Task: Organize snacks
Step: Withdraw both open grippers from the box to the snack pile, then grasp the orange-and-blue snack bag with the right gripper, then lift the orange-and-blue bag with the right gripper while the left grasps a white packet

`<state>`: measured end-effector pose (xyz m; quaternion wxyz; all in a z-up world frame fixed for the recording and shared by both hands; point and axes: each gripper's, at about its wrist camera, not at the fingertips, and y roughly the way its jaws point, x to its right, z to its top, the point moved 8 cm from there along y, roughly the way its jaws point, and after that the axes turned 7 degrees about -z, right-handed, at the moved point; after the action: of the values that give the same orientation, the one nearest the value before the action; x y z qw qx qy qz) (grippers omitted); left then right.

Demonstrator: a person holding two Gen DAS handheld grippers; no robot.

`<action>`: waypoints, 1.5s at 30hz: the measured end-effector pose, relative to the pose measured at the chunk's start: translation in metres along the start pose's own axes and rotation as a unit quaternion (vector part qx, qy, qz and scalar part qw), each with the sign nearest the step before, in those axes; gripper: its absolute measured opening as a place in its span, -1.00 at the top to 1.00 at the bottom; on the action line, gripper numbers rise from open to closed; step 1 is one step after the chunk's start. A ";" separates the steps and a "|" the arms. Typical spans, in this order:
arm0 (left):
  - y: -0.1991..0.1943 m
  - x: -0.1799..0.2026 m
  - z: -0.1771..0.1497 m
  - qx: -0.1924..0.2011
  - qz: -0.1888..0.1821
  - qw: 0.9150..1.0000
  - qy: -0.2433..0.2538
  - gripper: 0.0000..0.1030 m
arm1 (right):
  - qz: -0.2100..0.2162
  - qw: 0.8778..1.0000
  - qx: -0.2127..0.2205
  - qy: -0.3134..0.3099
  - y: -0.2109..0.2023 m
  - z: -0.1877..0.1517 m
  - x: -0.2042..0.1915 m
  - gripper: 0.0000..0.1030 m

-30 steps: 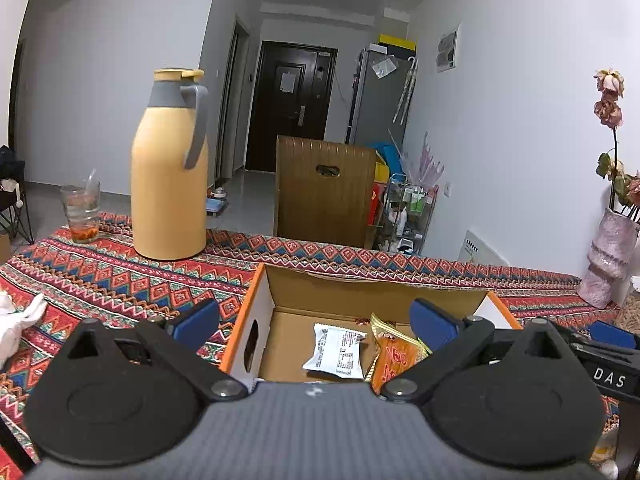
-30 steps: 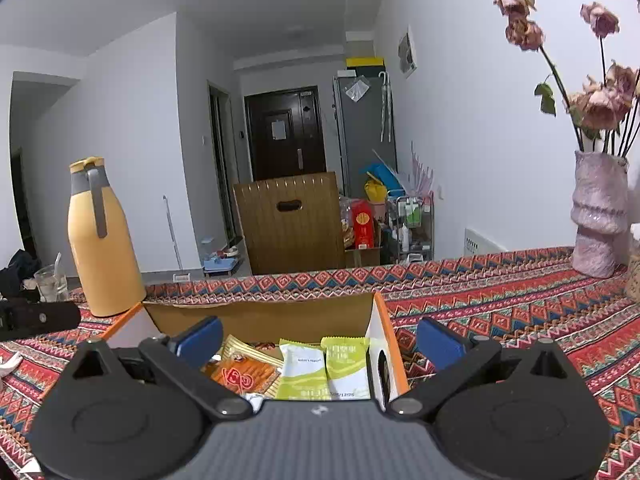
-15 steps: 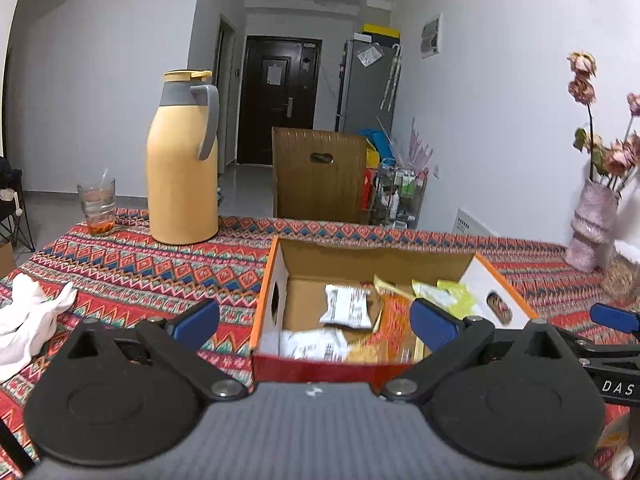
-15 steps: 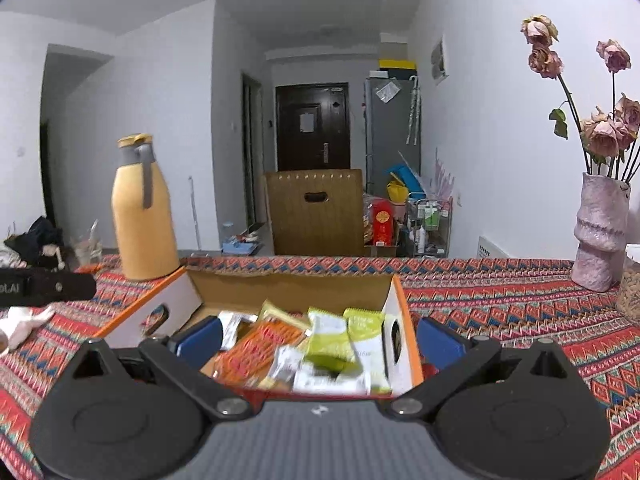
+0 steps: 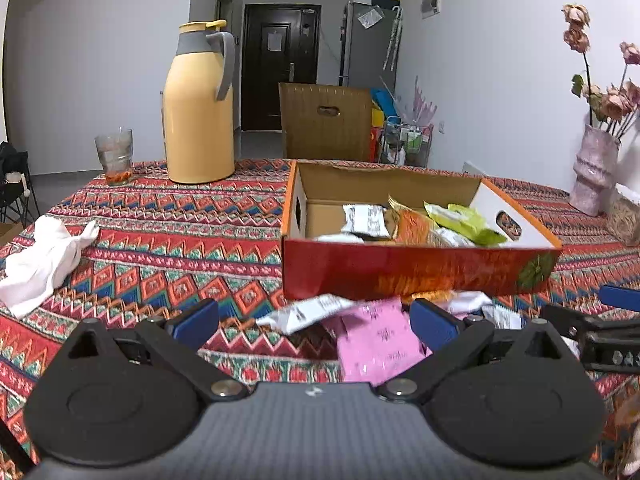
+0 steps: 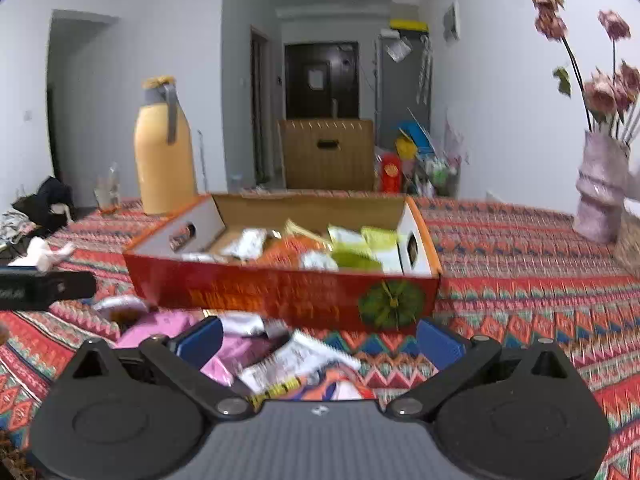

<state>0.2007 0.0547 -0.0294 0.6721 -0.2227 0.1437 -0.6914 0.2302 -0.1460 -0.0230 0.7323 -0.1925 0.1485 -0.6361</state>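
My left fingers [image 5: 314, 325] and right fingers [image 6: 318, 338] were spread wide, holding nothing | loose snack packets [image 6: 298, 356] lay on the surface just before the red box [image 5: 416, 272] | best, I judged: close on one packet's edge, lift clear of the box wall.

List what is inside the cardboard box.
The cardboard box holds loose snack packets: white ones, an orange one and green ones. Its near wall hides the lower layer, so anything beneath or in the front corners cannot be seen.
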 end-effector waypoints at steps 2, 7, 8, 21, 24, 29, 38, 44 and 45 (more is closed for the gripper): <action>0.002 0.000 -0.007 0.001 0.001 1.000 0.003 -1.00 | -0.010 1.000 -0.018 0.010 0.006 -0.007 0.002 -1.00; 0.002 -0.001 -0.017 0.010 0.003 1.000 0.008 -1.00 | -0.024 0.998 -0.044 0.029 0.012 -0.019 0.005 -1.00; 0.001 -0.002 -0.018 0.011 0.003 1.000 0.006 -1.00 | -0.027 0.998 -0.047 0.028 0.012 -0.023 0.005 -1.00; 0.005 -0.009 -0.021 0.004 0.001 1.000 -0.016 -1.00 | -0.041 0.996 -0.075 0.008 0.000 -0.060 0.015 -1.00; 0.005 -0.009 -0.021 0.004 0.001 1.000 -0.016 -1.00 | -0.043 0.995 -0.085 0.010 -0.001 -0.068 0.022 -1.00; 0.005 -0.011 -0.022 0.002 0.004 1.000 -0.019 -1.00 | -0.032 0.996 -0.088 0.011 -0.003 -0.074 0.024 -0.78; 0.006 -0.012 -0.023 0.000 0.004 1.000 -0.022 -1.00 | -0.013 0.997 -0.075 0.010 -0.010 -0.071 0.021 -0.17; 0.007 -0.012 -0.023 -0.001 0.005 1.000 -0.022 -1.00 | -0.012 0.999 -0.039 0.016 -0.022 -0.056 0.028 -0.16; 0.006 -0.012 -0.023 -0.001 0.005 1.000 -0.022 -1.00 | -0.014 0.999 -0.034 0.017 -0.023 -0.052 0.031 -0.16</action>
<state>0.1945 0.0643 -0.0539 0.6786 -0.2379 0.1305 -0.6826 0.1906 -0.1838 -0.0576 0.7134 -0.2088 0.1797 -0.6444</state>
